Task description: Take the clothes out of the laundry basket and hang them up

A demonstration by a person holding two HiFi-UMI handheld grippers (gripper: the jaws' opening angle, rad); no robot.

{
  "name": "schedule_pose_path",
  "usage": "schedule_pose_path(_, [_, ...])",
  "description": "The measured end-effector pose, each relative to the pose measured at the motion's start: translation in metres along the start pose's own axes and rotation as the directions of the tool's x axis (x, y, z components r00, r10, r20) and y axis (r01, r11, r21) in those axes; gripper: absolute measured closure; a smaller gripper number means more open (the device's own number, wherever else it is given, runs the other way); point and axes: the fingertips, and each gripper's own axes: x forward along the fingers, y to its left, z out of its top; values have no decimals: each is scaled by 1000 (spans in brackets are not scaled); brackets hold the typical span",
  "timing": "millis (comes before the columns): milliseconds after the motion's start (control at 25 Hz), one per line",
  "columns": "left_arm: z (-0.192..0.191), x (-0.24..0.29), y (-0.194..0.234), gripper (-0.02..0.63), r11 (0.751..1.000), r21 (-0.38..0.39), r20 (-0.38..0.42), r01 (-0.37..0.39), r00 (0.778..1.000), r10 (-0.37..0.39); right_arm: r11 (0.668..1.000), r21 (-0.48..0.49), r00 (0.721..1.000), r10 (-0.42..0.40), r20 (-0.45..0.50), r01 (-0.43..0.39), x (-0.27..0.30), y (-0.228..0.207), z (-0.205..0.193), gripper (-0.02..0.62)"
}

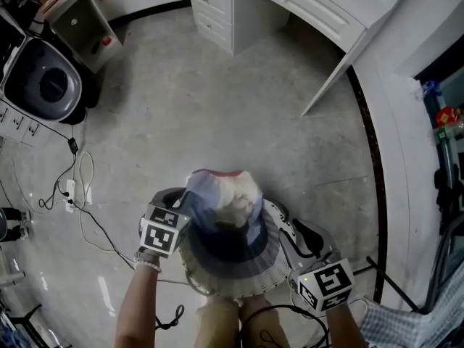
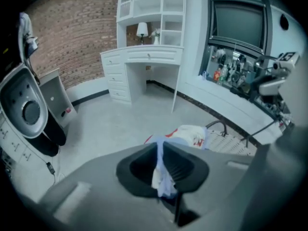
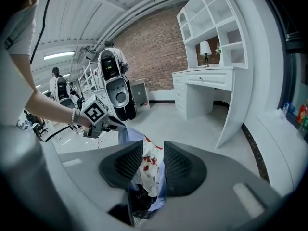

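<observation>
A light blue and white garment [image 1: 221, 198] with red marks is lifted over the round laundry basket [image 1: 243, 287], which holds dark clothes. My left gripper [image 1: 185, 203] is shut on the garment's left edge; in the left gripper view a fold of cloth [image 2: 161, 172] is pinched between the jaws [image 2: 161, 170]. My right gripper [image 1: 280, 225] grips the right side, and in the right gripper view the printed cloth [image 3: 148, 163] fills the gap between its pads [image 3: 179, 166]. The left gripper [image 3: 109, 124] also shows there, holding the cloth's far corner.
A white desk with drawers [image 1: 290, 6] stands ahead, and one slanted leg [image 1: 330, 75] reaches the floor. A grey machine [image 1: 43, 85] and a small cabinet [image 1: 83, 20] are at the left, with cables [image 1: 80, 194] on the floor. A dark rack [image 1: 444, 216] is at the right.
</observation>
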Motion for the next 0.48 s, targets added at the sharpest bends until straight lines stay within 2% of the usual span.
schedule_pose_path(120, [30, -40, -10, 577, 999, 43, 24, 17, 1000, -18, 1000, -11, 1000, 0, 4, 0, -17, 12, 24, 476])
schedule_pose_path(200, [57, -66, -17, 577, 995, 98, 47, 20, 999, -24, 1000, -21, 1000, -4, 23, 5, -27, 16, 44, 476])
schedule_pose_path(320, [100, -107, -28, 577, 980, 197, 78, 9, 997, -25, 999, -34, 999, -7, 46, 9, -46, 21, 74, 476])
schedule_pose_path(480, [147, -171, -40, 577, 960, 278, 132, -21, 991, -16, 999, -40, 998, -6, 58, 8, -75, 35, 101, 476])
